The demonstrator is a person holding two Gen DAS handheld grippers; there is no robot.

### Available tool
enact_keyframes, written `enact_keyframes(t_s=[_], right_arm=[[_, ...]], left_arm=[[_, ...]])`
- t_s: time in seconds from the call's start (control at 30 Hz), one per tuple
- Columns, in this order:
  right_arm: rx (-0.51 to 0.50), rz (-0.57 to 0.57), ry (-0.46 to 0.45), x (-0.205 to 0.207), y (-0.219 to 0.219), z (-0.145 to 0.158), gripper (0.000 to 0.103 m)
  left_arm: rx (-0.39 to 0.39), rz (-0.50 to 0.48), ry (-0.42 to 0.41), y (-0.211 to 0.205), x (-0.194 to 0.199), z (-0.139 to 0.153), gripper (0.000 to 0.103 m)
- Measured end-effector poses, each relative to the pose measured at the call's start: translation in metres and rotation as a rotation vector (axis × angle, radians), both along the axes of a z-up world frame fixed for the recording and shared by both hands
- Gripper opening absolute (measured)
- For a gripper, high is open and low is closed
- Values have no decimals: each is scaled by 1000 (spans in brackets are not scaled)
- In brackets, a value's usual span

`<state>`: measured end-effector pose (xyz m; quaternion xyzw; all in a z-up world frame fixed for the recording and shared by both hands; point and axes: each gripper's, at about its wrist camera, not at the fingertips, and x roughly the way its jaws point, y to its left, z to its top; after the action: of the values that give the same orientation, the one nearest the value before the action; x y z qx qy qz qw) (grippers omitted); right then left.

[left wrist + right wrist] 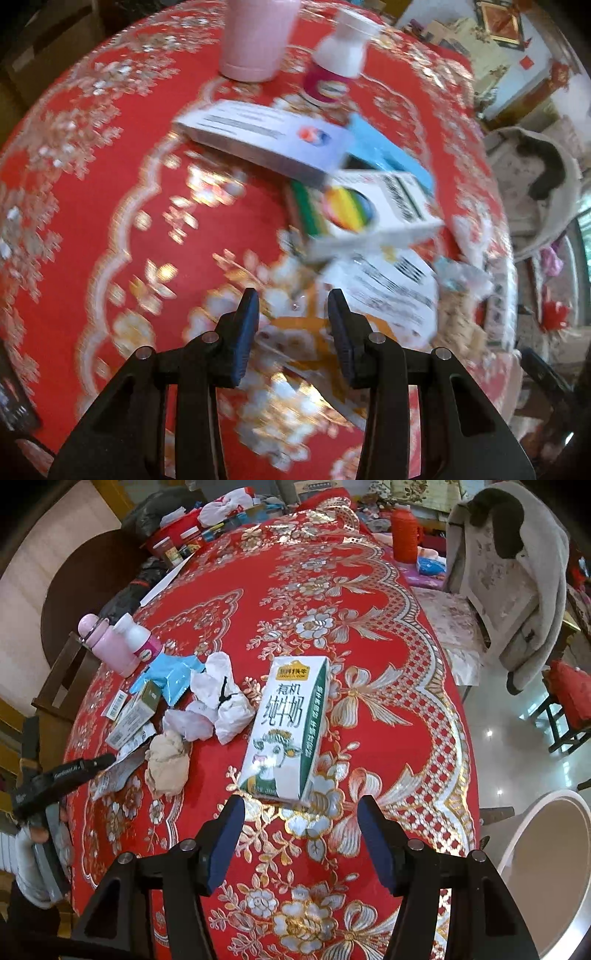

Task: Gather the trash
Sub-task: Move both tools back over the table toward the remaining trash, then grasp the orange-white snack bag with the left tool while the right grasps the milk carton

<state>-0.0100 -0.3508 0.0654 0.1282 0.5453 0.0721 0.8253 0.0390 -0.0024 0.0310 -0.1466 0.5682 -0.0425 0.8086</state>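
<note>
- Right gripper (299, 834): jaws spread wide, nothing held. It is poised just short of the near end of the white-and-green milk carton with the cow print (284, 723), which lies flat on the red tablecloth with gold and silver flowers (369, 602).
- Left gripper (291, 325): jaws apart, empty, held over the litter pile. That view is smeared by motion, so fine detail cannot be read.
- Trash is located on the cloth in one cluster: crumpled white paper wads (221, 698), a beige crumpled wad (168, 760), a torn light-blue plastic wrapper (173, 672), a white cardboard box with a rainbow disc (369, 218), a long flat white box with dark print (262, 140), and a printed paper leaflet (388, 295).
- Risk: the carton is judged likely to skid on the slick cloth if it is pushed end-on rather than straddled.
- Risk: the cloth could be pinched with thin paper and dragged, which would shift the pile.
- Risk: the pink cylindrical flask (107, 646) and the white-capped small bottle with a magenta label (142, 642) stand next to the pile; a sweep there could topple them or sweep them up with the trash.
- Containers: a round white-rimmed bin with a tan interior (546, 867) is seen beside the table; nothing is visible in the part shown. Contents of carton, boxes, flask and bottle cannot be told.
</note>
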Motion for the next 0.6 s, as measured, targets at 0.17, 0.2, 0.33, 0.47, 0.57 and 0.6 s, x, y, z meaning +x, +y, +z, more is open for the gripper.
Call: enact_keyframes(t_s=[0.17,0.2,0.33,0.47,0.57,0.6], right_arm=[[-30,58,-16,10,17,7,61],[-34,67,-19,12,20,8,61],[-49,93,-21,17,30,12,62],[-50,96,-17,20,34,12,66],[-59,89,-16,19,37,13,66],[-61,87,-16,19,38,13,66]], left_arm=[[-86,-14,-14,-17,-23,5,37],[-98,-15,-18,-20,-25,7,37],[-119,-19,-48,-23,-36,17,37],[-128,-11,-75,-20,-41,25,37],[-134,1,-83,-15,-43,28,37],[-134,3,-85,-13,-43,29,37]])
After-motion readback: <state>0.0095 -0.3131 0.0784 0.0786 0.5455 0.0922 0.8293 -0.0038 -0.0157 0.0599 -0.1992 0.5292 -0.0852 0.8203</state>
